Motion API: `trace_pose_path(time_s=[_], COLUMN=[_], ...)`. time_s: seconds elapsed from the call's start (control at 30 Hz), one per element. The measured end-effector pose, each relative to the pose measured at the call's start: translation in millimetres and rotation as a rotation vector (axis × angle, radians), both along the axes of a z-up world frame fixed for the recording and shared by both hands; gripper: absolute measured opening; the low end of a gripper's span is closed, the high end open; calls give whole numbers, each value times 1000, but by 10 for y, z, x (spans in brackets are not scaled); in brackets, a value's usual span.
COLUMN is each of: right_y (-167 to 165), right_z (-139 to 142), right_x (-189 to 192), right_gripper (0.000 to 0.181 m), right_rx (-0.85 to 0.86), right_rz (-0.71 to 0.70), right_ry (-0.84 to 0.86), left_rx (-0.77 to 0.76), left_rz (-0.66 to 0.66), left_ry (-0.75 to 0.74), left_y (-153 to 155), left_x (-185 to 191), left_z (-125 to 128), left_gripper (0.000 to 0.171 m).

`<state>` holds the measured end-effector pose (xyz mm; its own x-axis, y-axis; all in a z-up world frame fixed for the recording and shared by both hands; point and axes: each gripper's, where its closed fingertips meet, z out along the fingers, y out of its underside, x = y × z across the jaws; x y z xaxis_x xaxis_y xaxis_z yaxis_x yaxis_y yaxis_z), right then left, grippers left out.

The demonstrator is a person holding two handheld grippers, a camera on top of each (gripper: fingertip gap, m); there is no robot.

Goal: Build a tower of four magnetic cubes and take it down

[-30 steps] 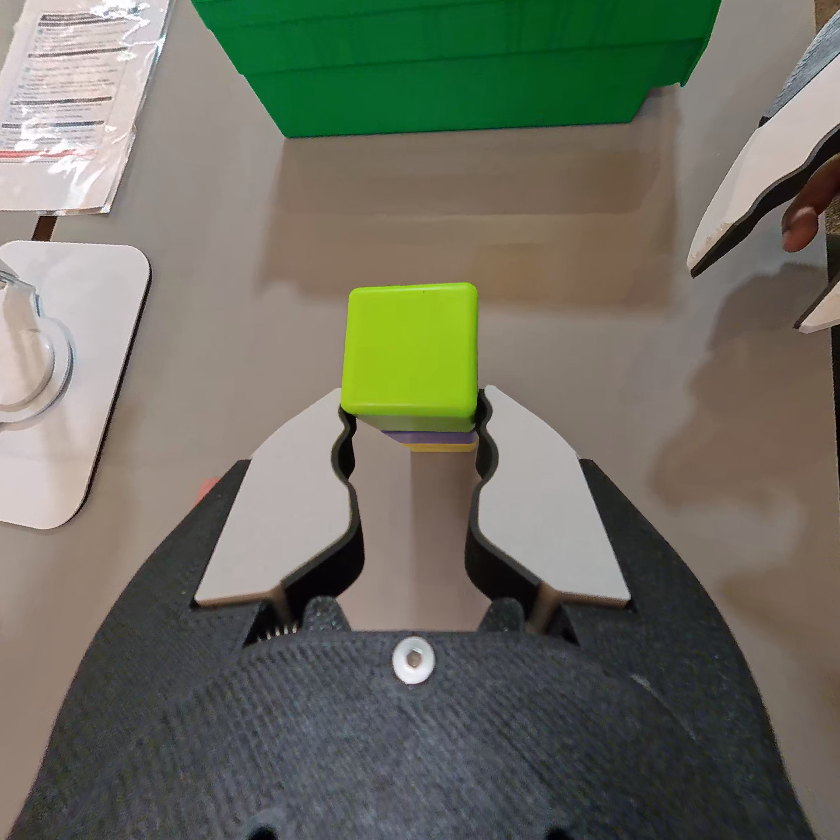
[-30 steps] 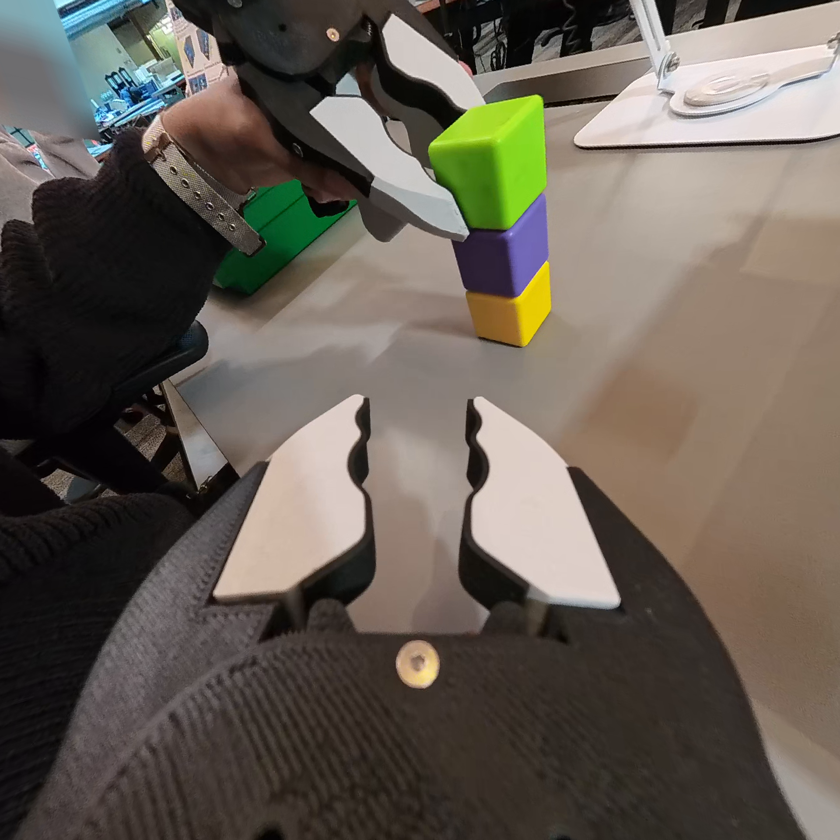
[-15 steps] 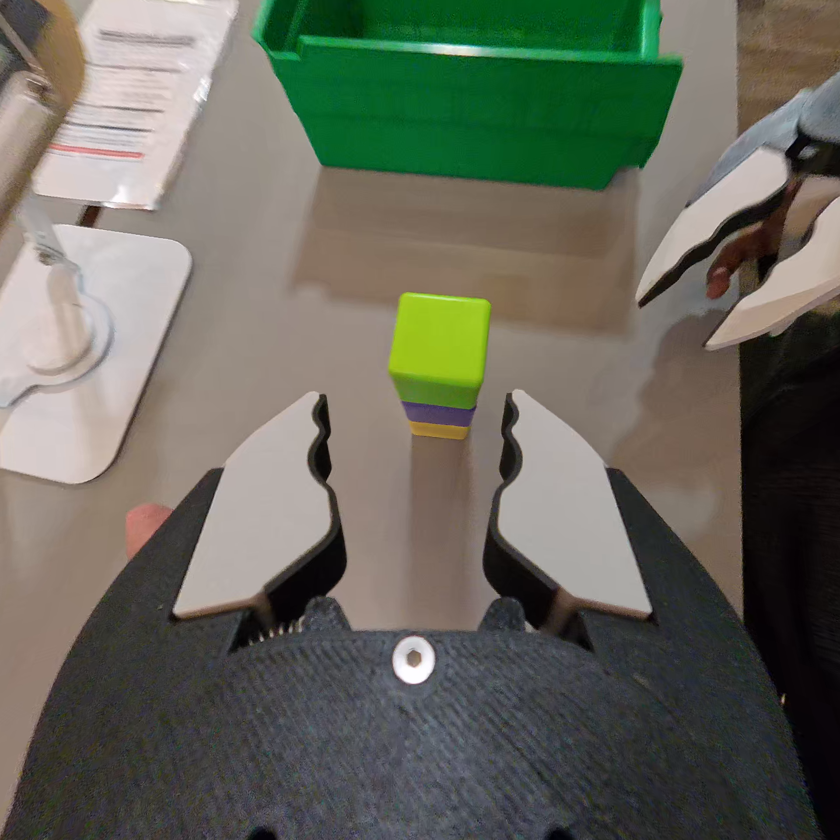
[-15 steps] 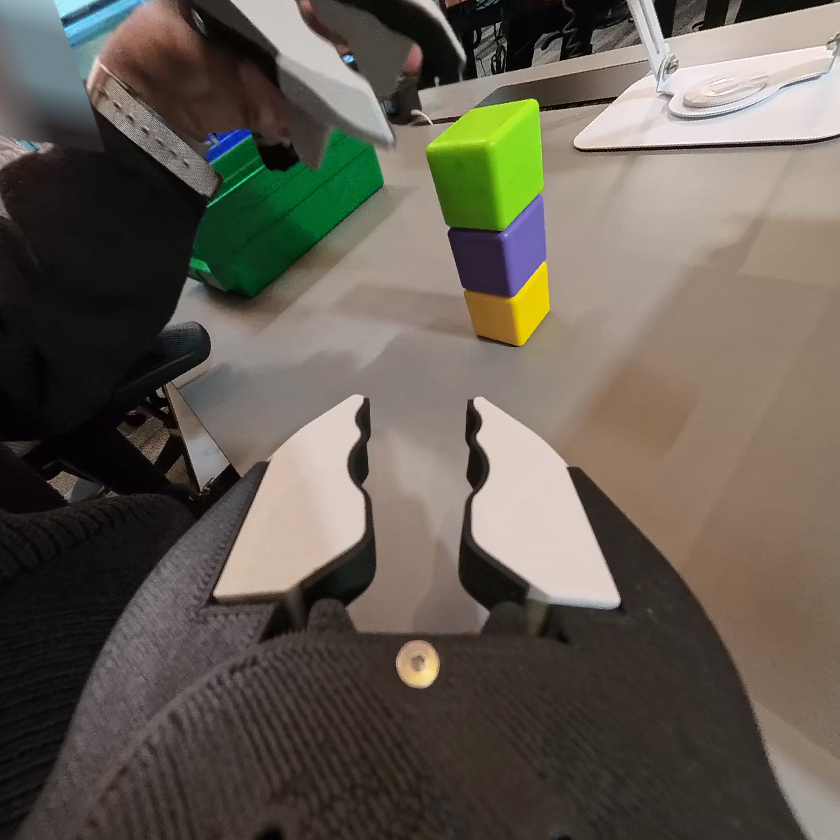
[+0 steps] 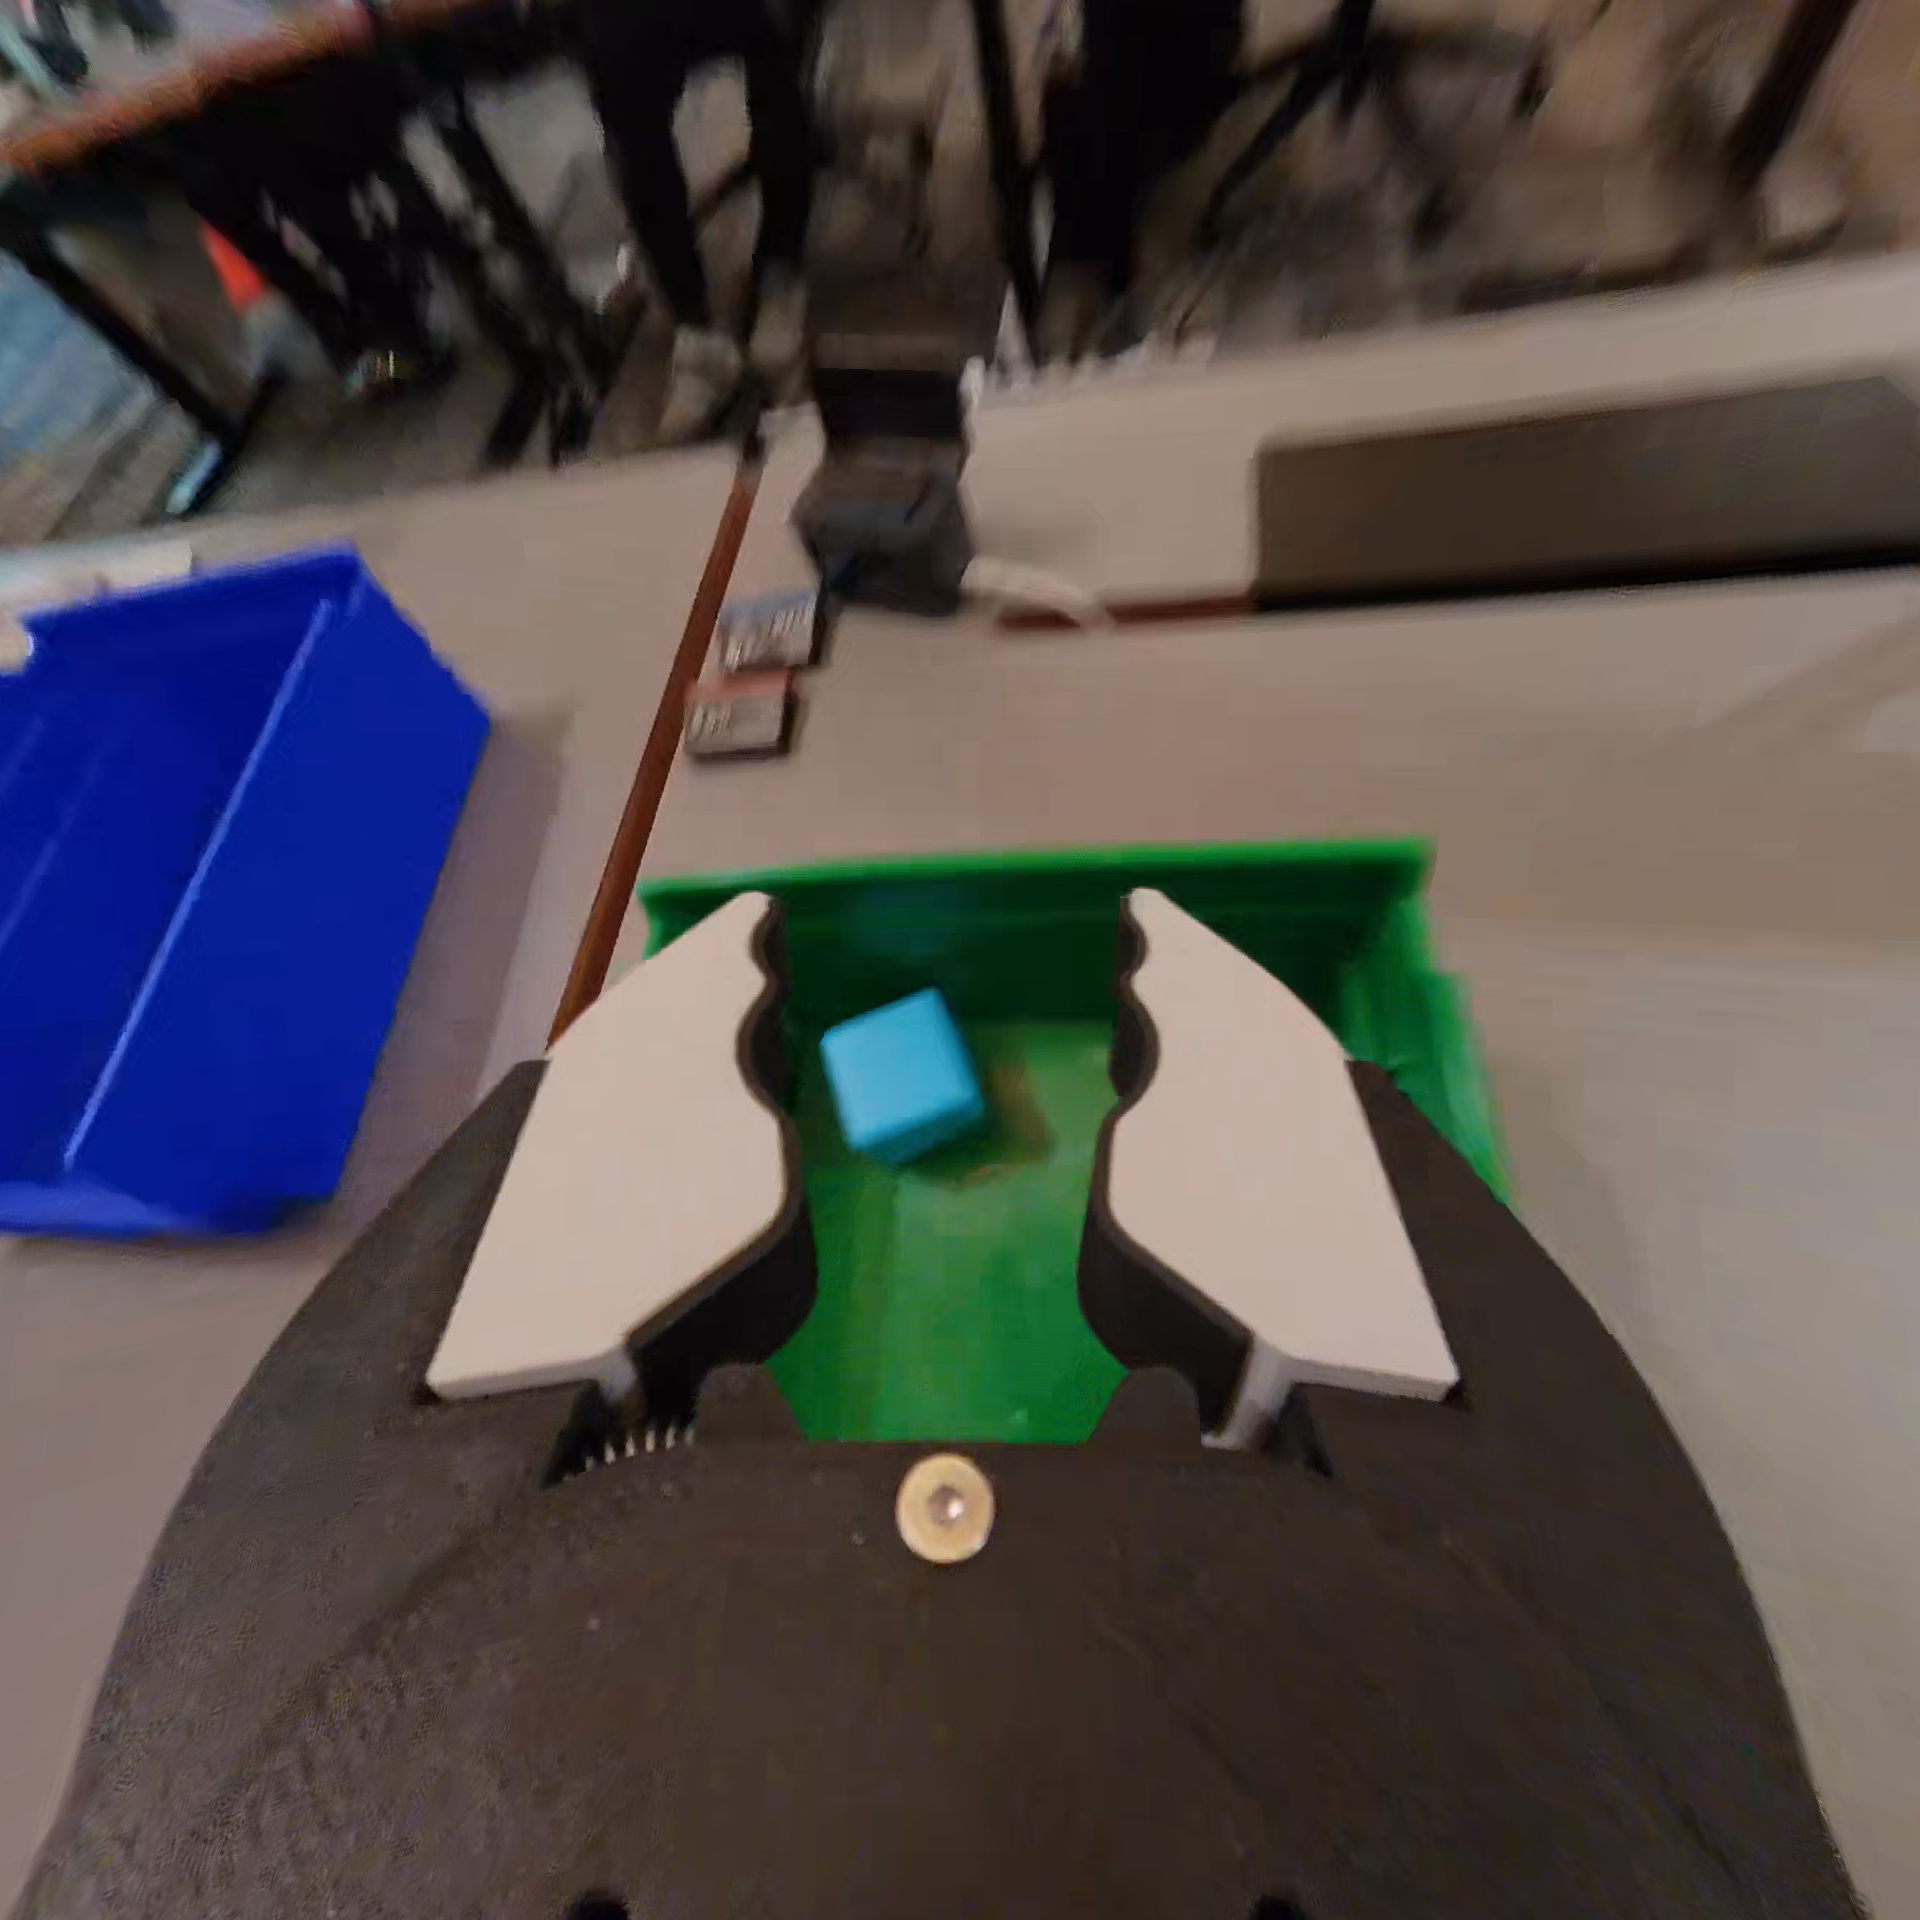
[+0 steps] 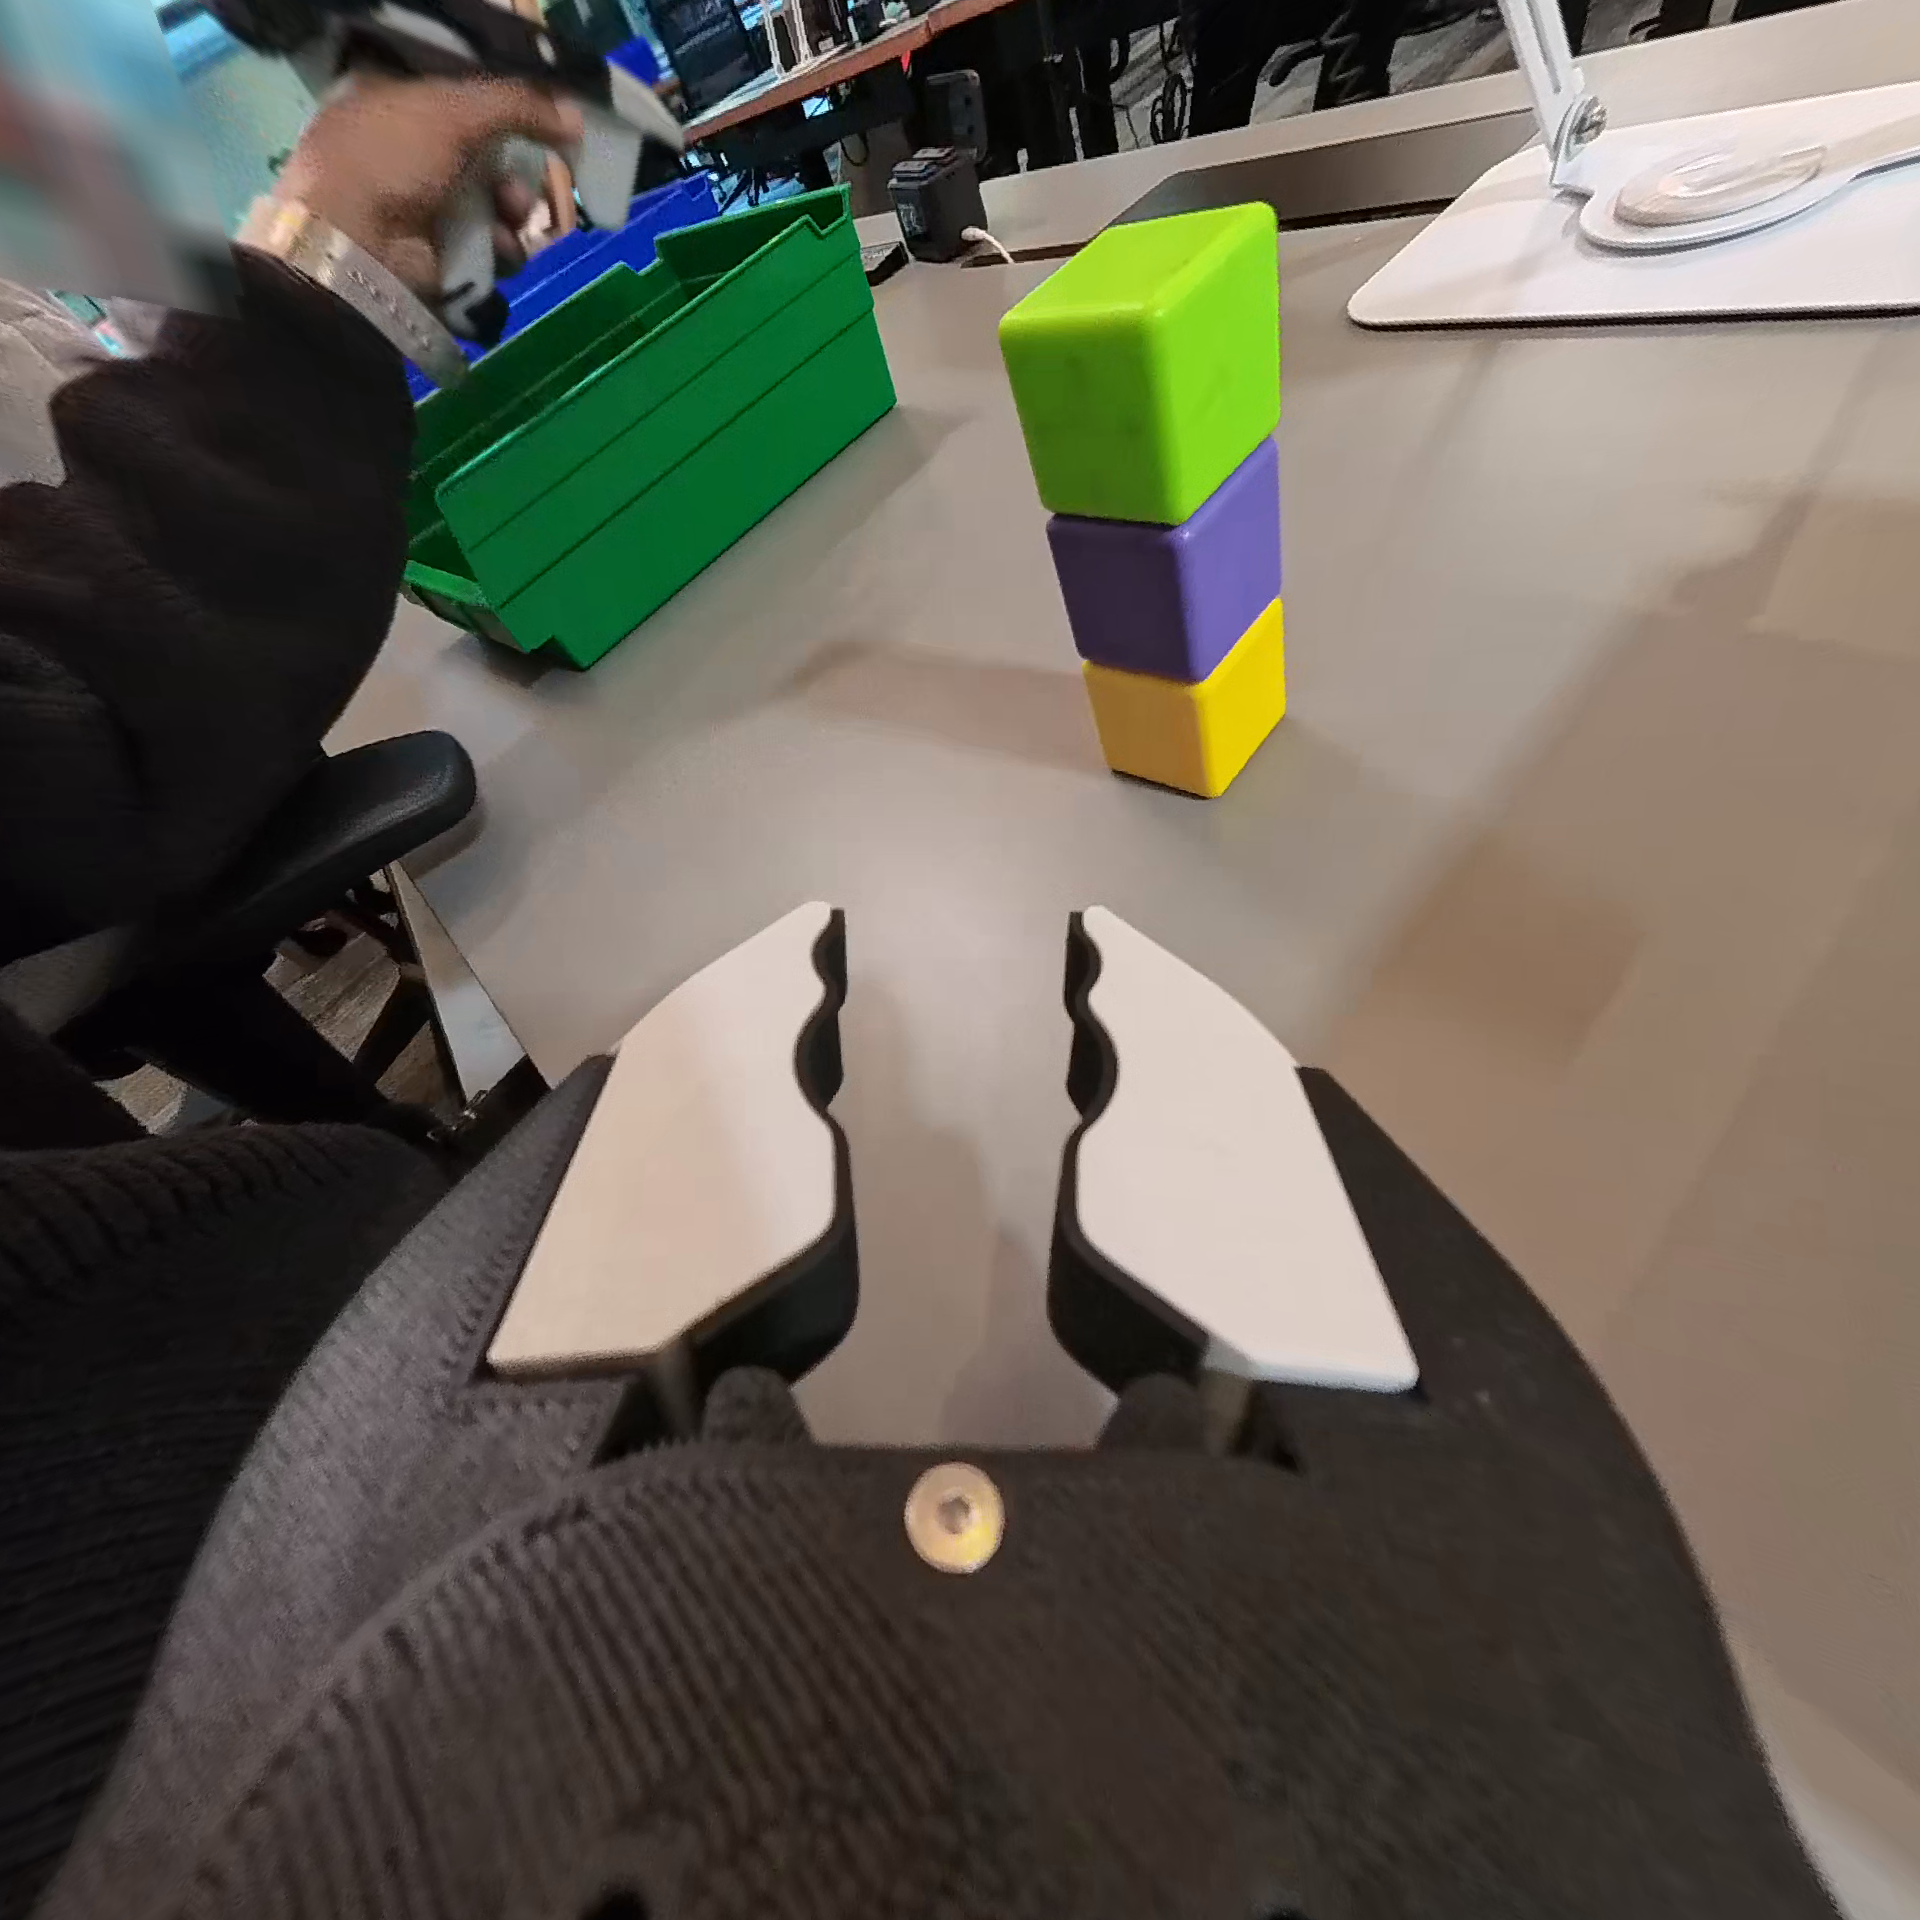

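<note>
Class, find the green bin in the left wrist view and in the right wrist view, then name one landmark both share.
Left wrist view: green bin at centre, below the open left gripper.
Right wrist view: green bin at upper left, left of the block stack.
Shared landmark: the blue bin beside it.

The left wrist view looks steeply down from close above into the green bin [image 5: 1392, 914], a blue bin [image 5: 208, 883] to its left. The right wrist view sits low over the desk [image 6: 1558, 831], facing level across it toward a block stack [image 6: 1164, 499] nearby. Both views share the green bin.
</note>
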<state>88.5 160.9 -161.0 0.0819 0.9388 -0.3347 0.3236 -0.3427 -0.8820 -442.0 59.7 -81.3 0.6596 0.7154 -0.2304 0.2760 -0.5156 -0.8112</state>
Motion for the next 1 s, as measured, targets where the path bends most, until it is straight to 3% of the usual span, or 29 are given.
trace_pose_path(time_s=[0.1,0.17,0.3,0.6,0.63,0.8,1.0], right_y=[-20,-36,-17,12,9,4,5], right_z=[-16,-27,4,21,17,12,6], right_x=[-46,-71,-90,-78,-81,-88,-91], right_gripper=[41,41,38,37,37,37,37], right_rx=[8,13,28,14,17,18,15], right_rz=[15,25,18,7,9,10,12], right_ry=[-8,-14,-2,10,8,5,4], left_rx=[-81,-88,-143,-96,-96,-99,75], left_rz=[34,33,82,124,117,89,-89], left_ry=[-96,-129,-141,-232,-232,-159,22], left_y=[-141,-142,-258,-378,-377,-367,47], left_x=[-133,-154,-248,-395,-392,-388,-13], left_z=[-498,-693,-950,-1352,-1345,-1082,-41], left_gripper=[57,59,70,68,54,51,49])
